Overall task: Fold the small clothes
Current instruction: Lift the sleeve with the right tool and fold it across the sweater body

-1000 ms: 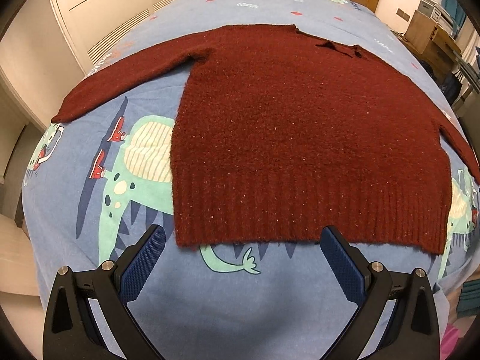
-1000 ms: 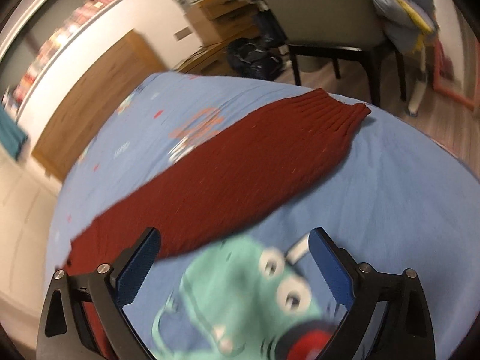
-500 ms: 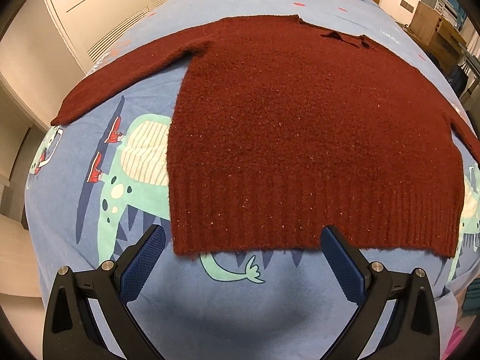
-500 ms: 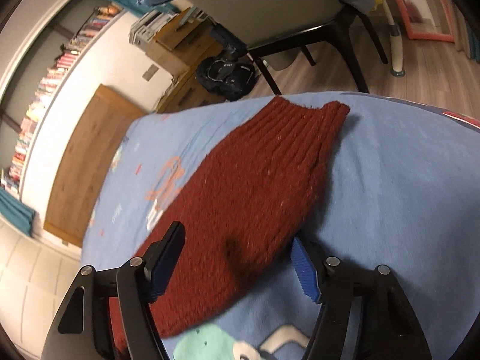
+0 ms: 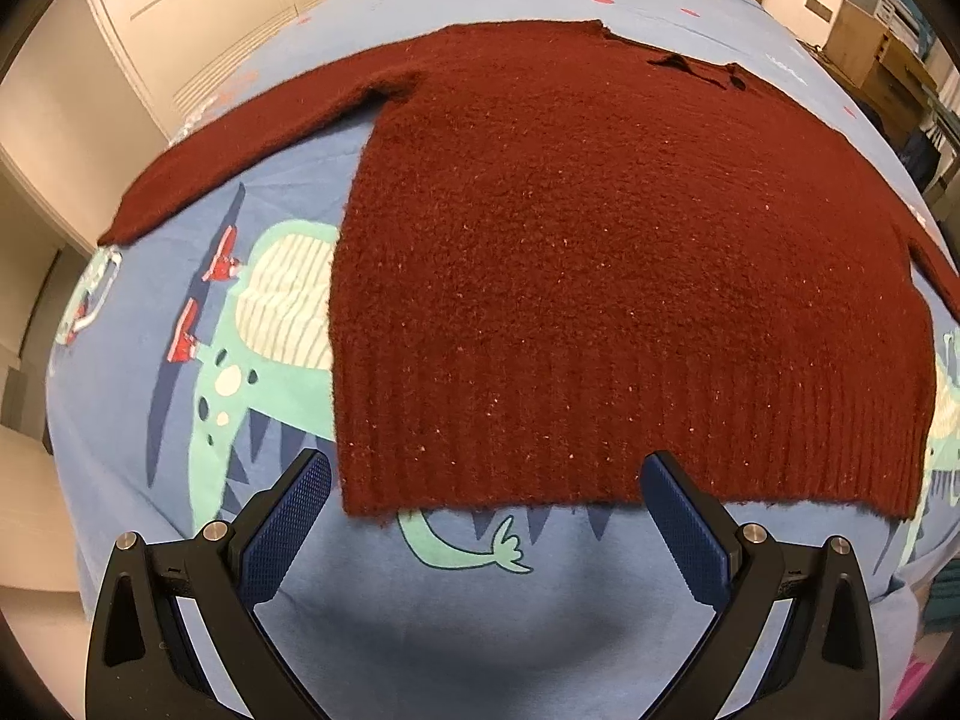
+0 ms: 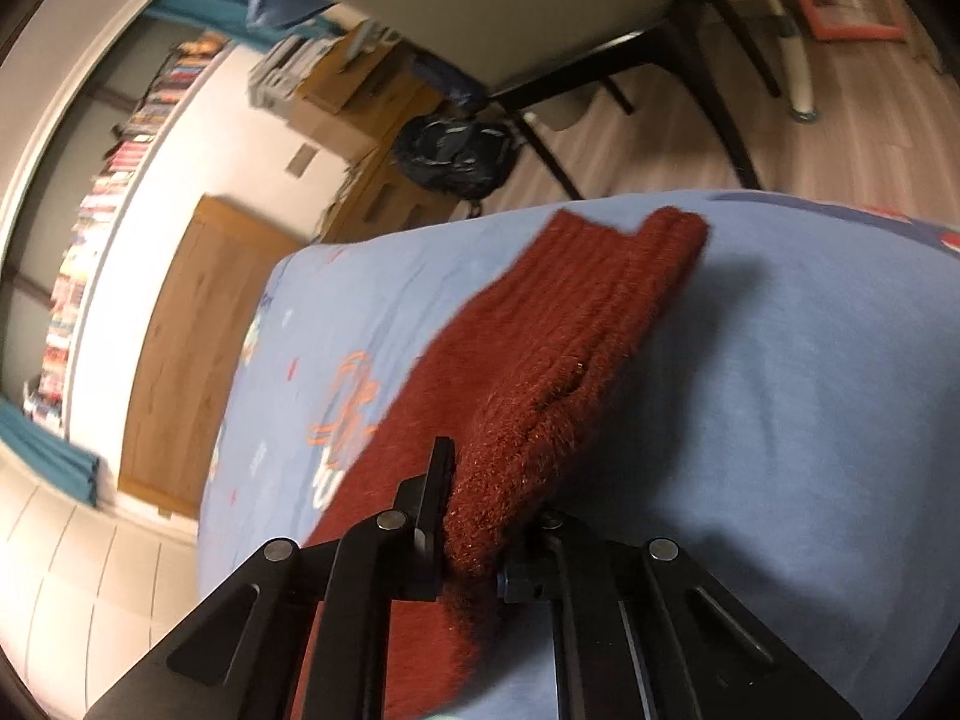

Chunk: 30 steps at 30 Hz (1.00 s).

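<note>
At the near edge of the bed, the left gripper hangs over the blue sheet with its jaws spread wide and nothing between them; its two blue-padded fingers frame the ribbed hem of the dark red sweater without touching it. Just under that hem a printed green dinosaur shows on the sheet, its tail curling out from beneath the knit and its striped belly and red sneakers lying to the left of the sweater's body. The sweater lies flat and face up on the bed, hem nearest the left wrist camera and collar farthest, with one sleeve stretched out toward the upper left, and the other running off the right edge of that view. In the right wrist view, the right gripper is clenched on that sleeve, the black jaws pinching a bunched ridge of knit partway along it, so the fabric rises off the sheet there. Beyond the grip the sleeve runs on to its ribbed cuff, which rests on the sheet near the bed's far edge. Past the bed stand a dark-legged chair, a black bag on the wooden floor, a wooden headboard and a long shelf of books, all somewhat blurred.
</note>
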Each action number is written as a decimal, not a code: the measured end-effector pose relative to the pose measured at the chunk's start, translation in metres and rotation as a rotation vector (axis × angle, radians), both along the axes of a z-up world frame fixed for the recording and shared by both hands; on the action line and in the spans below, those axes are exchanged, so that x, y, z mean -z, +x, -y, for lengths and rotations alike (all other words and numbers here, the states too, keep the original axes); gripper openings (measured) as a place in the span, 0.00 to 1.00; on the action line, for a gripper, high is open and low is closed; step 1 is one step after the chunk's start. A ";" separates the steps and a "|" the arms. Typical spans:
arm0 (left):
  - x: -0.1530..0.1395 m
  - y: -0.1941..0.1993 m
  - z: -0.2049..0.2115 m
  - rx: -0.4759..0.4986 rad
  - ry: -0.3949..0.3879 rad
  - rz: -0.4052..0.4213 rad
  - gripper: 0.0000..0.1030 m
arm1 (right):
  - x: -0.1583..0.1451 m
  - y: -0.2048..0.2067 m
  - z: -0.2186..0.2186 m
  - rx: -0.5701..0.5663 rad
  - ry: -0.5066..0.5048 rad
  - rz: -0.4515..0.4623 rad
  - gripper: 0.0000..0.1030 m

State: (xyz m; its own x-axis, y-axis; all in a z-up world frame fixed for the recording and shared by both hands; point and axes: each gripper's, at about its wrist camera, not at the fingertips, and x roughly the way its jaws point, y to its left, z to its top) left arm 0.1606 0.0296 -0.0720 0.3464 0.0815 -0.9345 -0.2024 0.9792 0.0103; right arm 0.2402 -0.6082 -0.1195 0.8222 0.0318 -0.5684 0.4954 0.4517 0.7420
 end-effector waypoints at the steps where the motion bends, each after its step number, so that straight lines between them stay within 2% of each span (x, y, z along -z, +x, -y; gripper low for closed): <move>1: 0.001 0.000 -0.002 -0.005 -0.011 -0.002 0.99 | -0.003 0.002 -0.003 -0.014 -0.002 0.007 0.09; 6: 0.001 -0.002 -0.015 -0.035 -0.091 -0.007 0.99 | -0.025 0.020 -0.026 -0.103 -0.011 0.045 0.09; 13: -0.006 -0.010 -0.042 -0.072 -0.173 0.013 0.99 | -0.056 0.055 -0.090 -0.238 0.024 0.091 0.09; 17: -0.011 -0.018 -0.060 -0.081 -0.224 0.022 0.99 | -0.068 0.076 -0.144 -0.324 0.075 0.117 0.09; 21: -0.016 -0.026 -0.082 -0.103 -0.269 0.037 0.99 | -0.077 0.097 -0.217 -0.424 0.109 0.128 0.09; 24: -0.021 -0.031 -0.100 -0.110 -0.271 0.050 0.99 | -0.084 0.110 -0.266 -0.485 0.117 0.128 0.09; 30: -0.023 -0.043 -0.136 -0.156 -0.322 0.055 0.99 | -0.096 0.129 -0.347 -0.590 0.118 0.131 0.09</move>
